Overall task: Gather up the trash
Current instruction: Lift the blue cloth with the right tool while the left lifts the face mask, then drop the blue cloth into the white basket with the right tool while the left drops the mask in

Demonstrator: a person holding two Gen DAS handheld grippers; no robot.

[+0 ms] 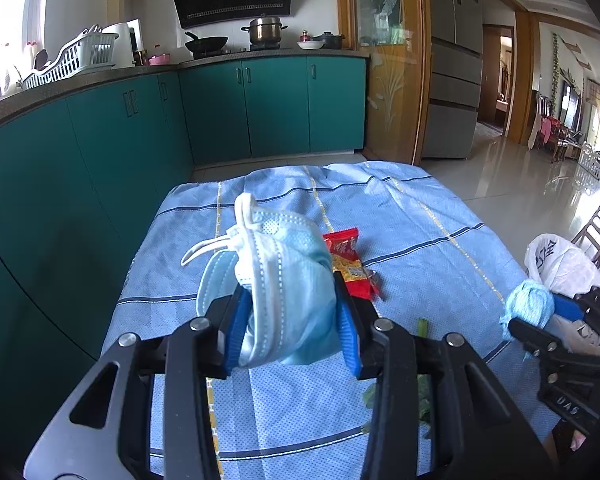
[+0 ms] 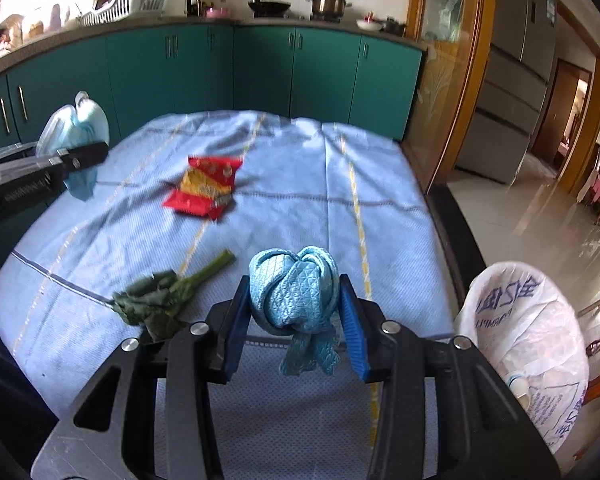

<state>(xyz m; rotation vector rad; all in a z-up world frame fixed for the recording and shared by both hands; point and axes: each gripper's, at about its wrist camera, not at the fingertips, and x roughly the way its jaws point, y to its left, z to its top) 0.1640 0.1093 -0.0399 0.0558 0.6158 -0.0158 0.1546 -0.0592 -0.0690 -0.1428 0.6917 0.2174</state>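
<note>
With our left claw (image 1: 292,320) clenched on the face masks (image 1: 284,280) and our right claw (image 2: 296,320) gripping the blue cloth (image 2: 294,288) above the tabletop (image 2: 300,168), we carry both squarely over the white bag (image 2: 532,344) before releasing.

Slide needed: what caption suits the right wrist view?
Right gripper clamps a wadded blue cloth above the table, white trash bag alongside.

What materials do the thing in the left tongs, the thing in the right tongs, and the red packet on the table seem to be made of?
Face mask in the left tongs: likely soft matte non-woven fabric, judging by its pleats and stitched edges.
Cloth in the right tongs: woven textile with slight sheen and a quilted diamond pattern.
Red packet: probably glossy plastic film, printed and crinkled.
</note>
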